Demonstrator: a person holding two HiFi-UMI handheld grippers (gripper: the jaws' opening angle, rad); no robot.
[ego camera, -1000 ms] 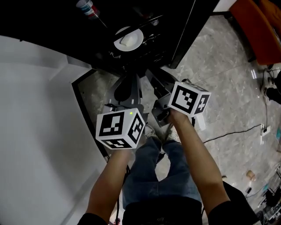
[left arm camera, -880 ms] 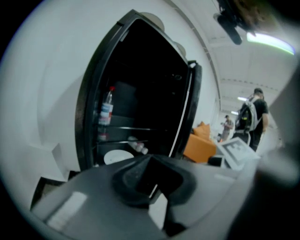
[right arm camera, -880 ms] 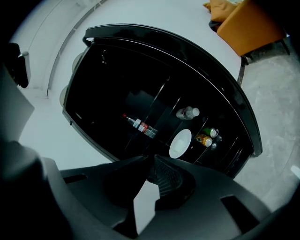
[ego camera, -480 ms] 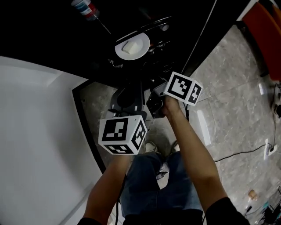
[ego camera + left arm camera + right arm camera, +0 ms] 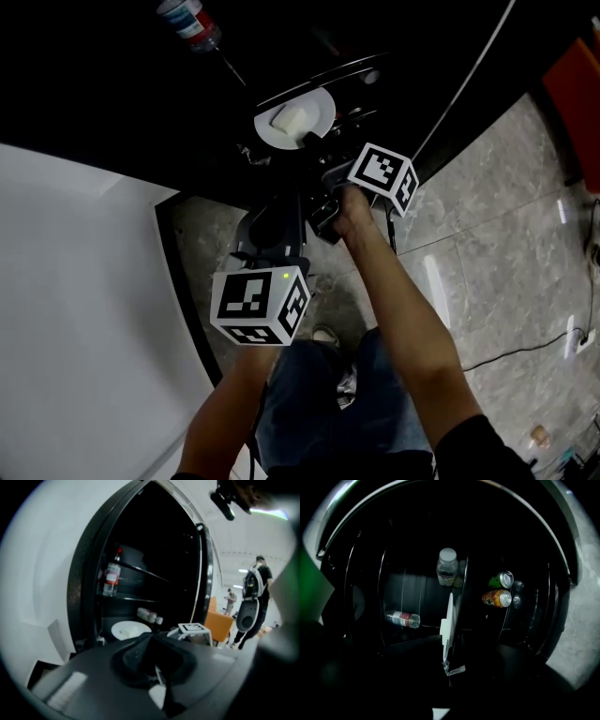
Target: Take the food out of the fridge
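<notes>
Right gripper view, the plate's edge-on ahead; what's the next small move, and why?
Probably close the right gripper on the plate at its rim, if it isn't clamped yet: the rim lines up with its jaws, and the food sits on that plate.

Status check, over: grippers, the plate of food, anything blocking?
Left gripper shut, empty, outside fridge. Right gripper looks open, jaws astride plate rim. Food on plate, on shelf. Bottle, cans clear.
</notes>
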